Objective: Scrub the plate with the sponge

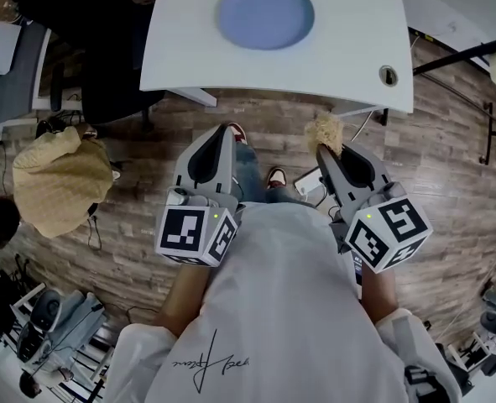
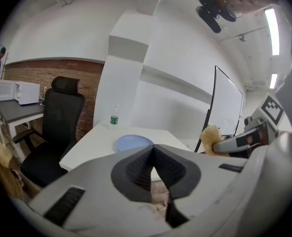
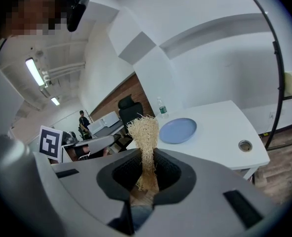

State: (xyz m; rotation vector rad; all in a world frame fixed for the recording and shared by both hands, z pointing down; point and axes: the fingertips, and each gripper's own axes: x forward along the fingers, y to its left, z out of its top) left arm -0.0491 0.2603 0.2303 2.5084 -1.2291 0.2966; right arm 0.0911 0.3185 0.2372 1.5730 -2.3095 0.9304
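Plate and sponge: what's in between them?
Just bare white table between the plate and the sponge in the right gripper, seen in the head view.

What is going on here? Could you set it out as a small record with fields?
Plate: blue plate, empty, lying on the white table, not touched
Sponge: straw-coloured fibrous sponge, pinched upright in the right gripper
Left gripper: left gripper shut, nothing between its jaws
Position: both grippers held in front of the table, short of the plate
Also there: water bottle at the table's far edge; black office chair beside the table
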